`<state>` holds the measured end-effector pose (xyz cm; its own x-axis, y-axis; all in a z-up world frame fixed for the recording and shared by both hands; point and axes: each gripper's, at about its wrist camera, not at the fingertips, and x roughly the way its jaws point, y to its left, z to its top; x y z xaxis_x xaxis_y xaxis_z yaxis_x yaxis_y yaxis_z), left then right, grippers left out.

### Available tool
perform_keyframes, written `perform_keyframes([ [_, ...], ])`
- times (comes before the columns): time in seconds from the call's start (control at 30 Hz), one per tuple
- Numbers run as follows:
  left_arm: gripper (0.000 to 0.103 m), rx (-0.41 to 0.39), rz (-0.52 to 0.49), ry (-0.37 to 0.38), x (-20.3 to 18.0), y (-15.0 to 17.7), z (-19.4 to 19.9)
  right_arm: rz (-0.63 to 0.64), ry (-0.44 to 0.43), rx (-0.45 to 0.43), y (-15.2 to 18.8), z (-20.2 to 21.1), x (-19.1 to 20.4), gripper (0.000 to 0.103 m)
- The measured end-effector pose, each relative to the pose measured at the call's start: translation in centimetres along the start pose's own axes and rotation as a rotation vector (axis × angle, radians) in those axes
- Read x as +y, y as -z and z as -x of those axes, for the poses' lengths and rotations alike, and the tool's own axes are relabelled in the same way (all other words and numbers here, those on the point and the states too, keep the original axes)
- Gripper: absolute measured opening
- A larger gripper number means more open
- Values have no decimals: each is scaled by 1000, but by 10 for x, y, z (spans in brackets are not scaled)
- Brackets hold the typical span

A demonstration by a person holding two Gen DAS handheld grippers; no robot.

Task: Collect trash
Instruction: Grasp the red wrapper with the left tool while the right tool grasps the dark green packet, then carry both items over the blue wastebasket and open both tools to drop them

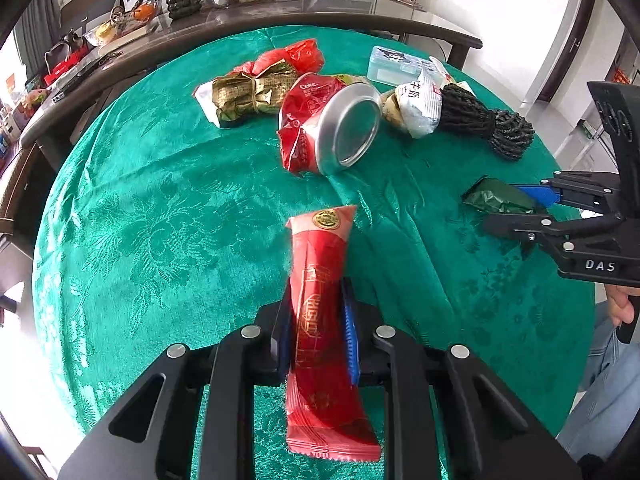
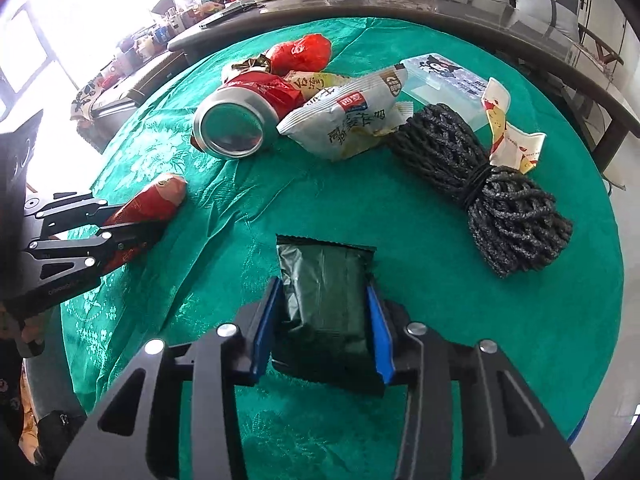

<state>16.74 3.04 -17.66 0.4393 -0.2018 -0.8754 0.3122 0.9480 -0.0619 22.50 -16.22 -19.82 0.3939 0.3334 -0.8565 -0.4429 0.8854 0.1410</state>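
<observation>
My left gripper [image 1: 316, 320] is shut on a long red snack wrapper [image 1: 320, 304], held over the near part of the green tablecloth [image 1: 160, 200]; it also shows in the right wrist view [image 2: 148, 208]. My right gripper [image 2: 324, 312] is shut on a dark green packet [image 2: 326, 292], seen at the right in the left wrist view [image 1: 500, 198]. Further back lie a crushed red can [image 1: 332, 128] with its silver base toward me, a gold-green wrapper [image 1: 248, 94], a red plastic bag [image 1: 296, 56] and a white snack bag [image 2: 348, 120].
A bundle of black cord [image 2: 480, 176] lies at the right, with a clear plastic box [image 2: 440, 80] and a paper scrap [image 2: 508, 132] behind it. A dark long table [image 1: 240, 24] with bowls and a vase stands beyond the round table.
</observation>
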Motion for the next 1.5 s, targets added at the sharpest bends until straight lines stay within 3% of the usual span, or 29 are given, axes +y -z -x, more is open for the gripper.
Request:
perform_keyframes([
  [0.37,8,-73,46,68,-23,2,18,-16,1,-57,19,29,-14,38],
  [0.73,6,-111,-45,153,-102,-14,21,-109,-15,-112,40,68,-58,38],
  [0.97,5,-109,-151,253,-185,-33,14,-200,133,-110,73,110,-139,38],
  [1.2,5,-93,-242,364,-283,-57,2,-365,290,-37,133,126,-252,38],
  [1.37,4,-64,-302,410,-353,-66,-18,-488,324,-2,179,124,-310,38],
  [1.5,4,-20,-325,426,-404,-71,-50,-541,327,-20,199,129,-333,38],
])
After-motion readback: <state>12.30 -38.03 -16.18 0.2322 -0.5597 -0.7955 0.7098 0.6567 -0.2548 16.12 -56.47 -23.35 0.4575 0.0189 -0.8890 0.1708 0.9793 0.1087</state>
